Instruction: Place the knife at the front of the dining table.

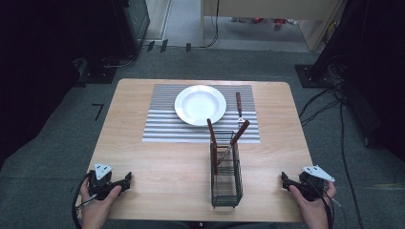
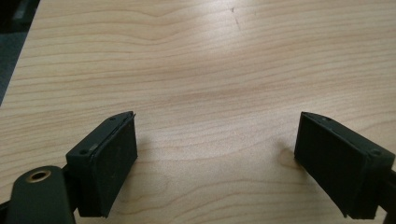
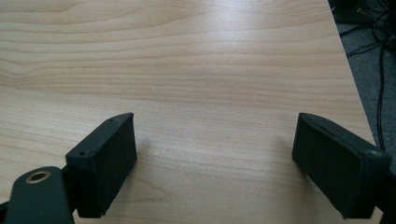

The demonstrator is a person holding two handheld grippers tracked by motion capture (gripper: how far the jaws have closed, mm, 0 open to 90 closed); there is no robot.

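A: High view first. Your left tool (image 1: 125, 181) and right tool (image 1: 285, 181) both rest at the near corners of the tabletop (image 1: 157, 167), each well apart from everything. The wire caddy (image 1: 226, 179) stands between them, near the front edge. Two wooden-handled utensils (image 1: 213, 143) lean in it, handles up. A third piece (image 1: 239, 107) already lies on the striped placemat (image 1: 162, 126), just right of the white plate (image 1: 200, 105).

B: How do those handle?

A: My guess is light, stiff, metal ends slick. Take one by the wooden handle (image 1: 240, 131), up high where it clears the wire rim. Wood gives the pads better bite than steel. The caddy looks light too, so it may tip or drag if you pull at a slant. Lift straight up. The plate looks ceramic, so don't knock it.

B: Left gripper view?

A: Your left tool (image 2: 215, 154) has its jaws spread wide, nothing between the pads, bare wood grain under them.

B: Right gripper view?

A: Same story. Your right tool (image 3: 215, 154) is wide apart and holds nothing, with the tabletop (image 3: 196, 60) below and its edge to the right.

B: Which side goes in?

A: Either can reach. I'd use the right for the handle that tilts right.
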